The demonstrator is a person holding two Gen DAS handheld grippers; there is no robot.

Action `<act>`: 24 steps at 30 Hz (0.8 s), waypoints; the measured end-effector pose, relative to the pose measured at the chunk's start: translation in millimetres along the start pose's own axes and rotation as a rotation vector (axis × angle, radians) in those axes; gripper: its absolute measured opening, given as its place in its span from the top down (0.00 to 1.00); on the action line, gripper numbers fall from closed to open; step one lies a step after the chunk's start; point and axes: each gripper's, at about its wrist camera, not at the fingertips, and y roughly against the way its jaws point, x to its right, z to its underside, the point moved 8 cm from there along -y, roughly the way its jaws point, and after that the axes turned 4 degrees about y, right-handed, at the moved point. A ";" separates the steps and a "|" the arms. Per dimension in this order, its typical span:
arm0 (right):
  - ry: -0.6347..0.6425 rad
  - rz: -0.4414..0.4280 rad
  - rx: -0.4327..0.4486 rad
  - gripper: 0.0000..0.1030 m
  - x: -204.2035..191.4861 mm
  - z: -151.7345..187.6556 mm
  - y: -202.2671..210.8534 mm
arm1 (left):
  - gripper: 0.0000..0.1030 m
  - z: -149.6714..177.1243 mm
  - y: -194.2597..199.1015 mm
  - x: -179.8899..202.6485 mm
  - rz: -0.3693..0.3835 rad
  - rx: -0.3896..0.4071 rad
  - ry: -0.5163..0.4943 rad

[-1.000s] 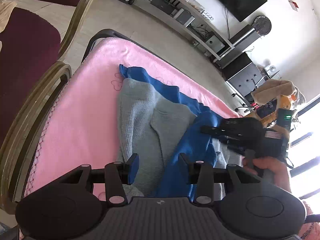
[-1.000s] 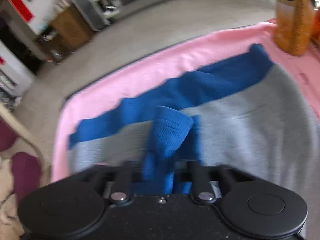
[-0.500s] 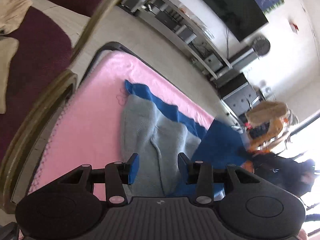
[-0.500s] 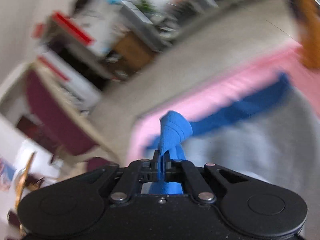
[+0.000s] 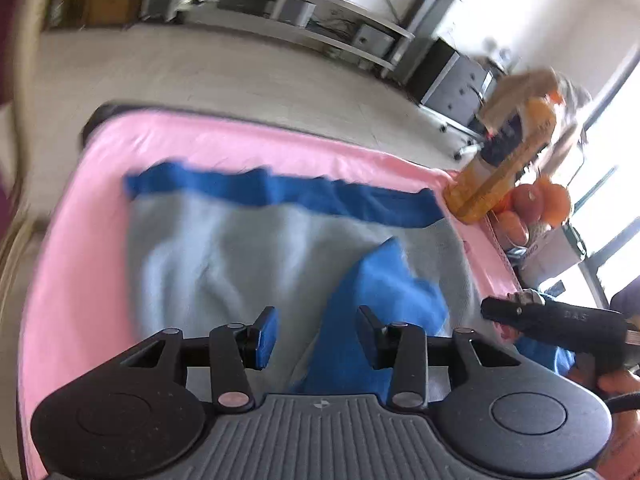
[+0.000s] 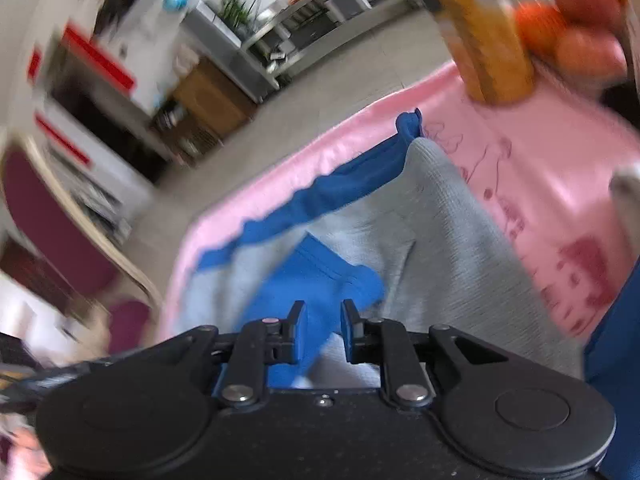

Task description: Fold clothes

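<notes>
Grey knit sweater with blue hem band (image 5: 248,248) spread on pink-covered counter (image 5: 80,216) — blue sleeve (image 5: 384,292) folded across body. Left gripper (image 5: 316,330) fingers spread, empty; right gripper (image 6: 322,330) fingers parted, empty. Probably sleeve fold in hand — next needs fresh grip on garment edge.

A tall orange bottle (image 5: 505,162) stands at the corner of the pink cloth (image 5: 92,216), with round orange fruit (image 5: 538,202) just beside it, and a long grey shelf (image 5: 304,8) sits across the pale floor (image 5: 224,76).
</notes>
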 end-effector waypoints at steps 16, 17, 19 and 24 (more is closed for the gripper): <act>-0.160 0.010 -0.075 0.57 42.6 -13.1 -4.8 | 0.55 -23.5 -145.1 85.5 -0.130 -0.226 -0.437; -0.167 0.012 -0.073 0.56 43.9 -13.5 -5.3 | 0.55 -21.2 -150.4 86.4 -0.152 -0.235 -0.462; -0.177 0.016 -0.076 0.55 46.1 -13.4 -6.2 | 0.57 -16.7 -158.6 88.2 -0.192 -0.248 -0.508; -0.187 0.033 -0.088 0.51 49.3 -12.2 -10.2 | 0.77 -3.3 -170.6 98.8 -0.279 -0.257 -0.623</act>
